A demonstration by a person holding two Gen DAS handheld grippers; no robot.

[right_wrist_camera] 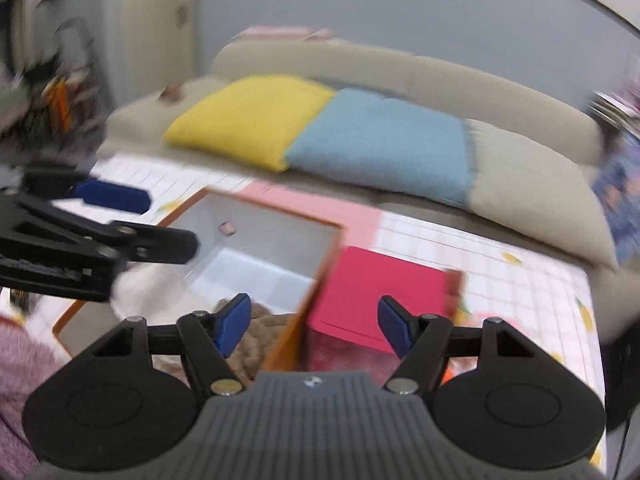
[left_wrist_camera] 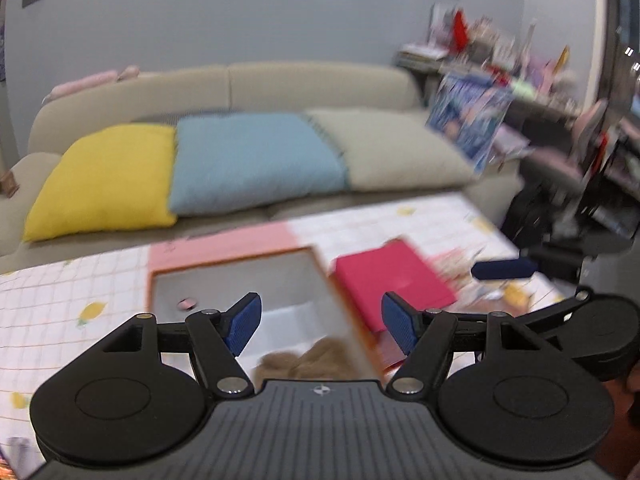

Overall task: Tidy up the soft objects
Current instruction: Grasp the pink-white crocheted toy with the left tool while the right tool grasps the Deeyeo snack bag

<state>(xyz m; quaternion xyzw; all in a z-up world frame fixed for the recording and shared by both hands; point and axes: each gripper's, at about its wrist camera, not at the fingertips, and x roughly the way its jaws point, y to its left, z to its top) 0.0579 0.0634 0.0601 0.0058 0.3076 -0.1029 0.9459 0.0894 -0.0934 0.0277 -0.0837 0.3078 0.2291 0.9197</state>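
Observation:
An orange-rimmed box (left_wrist_camera: 236, 266) with a white inside stands on the table. A brown fluffy thing (left_wrist_camera: 310, 360) lies at its near end, just below my left gripper (left_wrist_camera: 322, 326), which is open and holds nothing. In the right wrist view the same box (right_wrist_camera: 280, 216) holds the brown fluffy thing (right_wrist_camera: 256, 340) and a white soft thing (right_wrist_camera: 148, 288). My right gripper (right_wrist_camera: 314, 328) hovers open and empty over the box's right wall. One of the left gripper's blue fingers (right_wrist_camera: 112, 196) reaches in from the left.
A closed pink-red box (left_wrist_camera: 392, 284) sits right of the orange-rimmed one on a lemon-print checked tablecloth (left_wrist_camera: 60, 300). Behind is a beige sofa (left_wrist_camera: 312, 80) with yellow (left_wrist_camera: 104, 180), blue (left_wrist_camera: 252, 160) and beige (left_wrist_camera: 400, 148) cushions. Cluttered shelves (left_wrist_camera: 520, 76) stand at right. A purple knitted sleeve (right_wrist_camera: 20, 380) shows at lower left.

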